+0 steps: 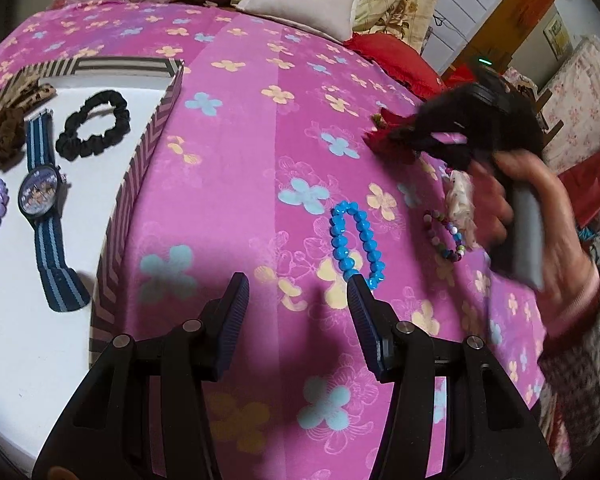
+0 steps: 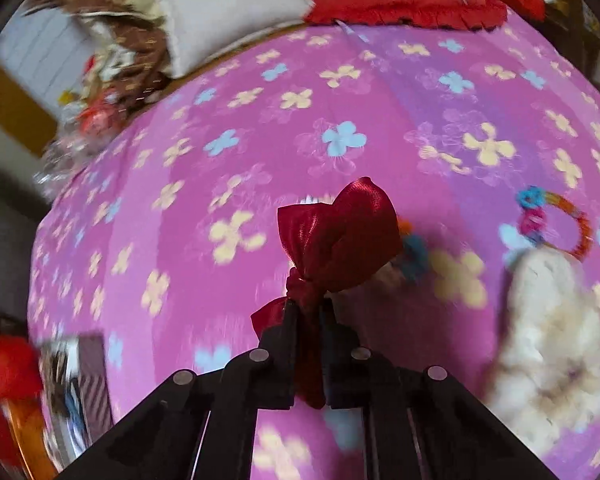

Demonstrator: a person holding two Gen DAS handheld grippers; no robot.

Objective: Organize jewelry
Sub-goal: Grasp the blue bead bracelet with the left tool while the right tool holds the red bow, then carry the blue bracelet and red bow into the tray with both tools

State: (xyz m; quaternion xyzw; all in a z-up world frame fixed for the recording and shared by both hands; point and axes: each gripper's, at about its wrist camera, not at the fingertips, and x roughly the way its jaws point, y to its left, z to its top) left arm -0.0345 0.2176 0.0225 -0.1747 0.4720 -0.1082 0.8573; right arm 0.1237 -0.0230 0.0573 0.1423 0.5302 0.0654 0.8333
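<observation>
Right wrist: hand-held gripper (image 2: pixel 310 312) pinches red bow (image 2: pixel 336 236).

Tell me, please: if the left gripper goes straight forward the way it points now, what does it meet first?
Probably the pink bedsheet: the left gripper stands open over bare cloth. The blue bead bracelet lies just beside its right finger.

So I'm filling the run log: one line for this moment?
left gripper: open, empty | right gripper: shut on red bow | blue bracelet: on bedspread
</observation>
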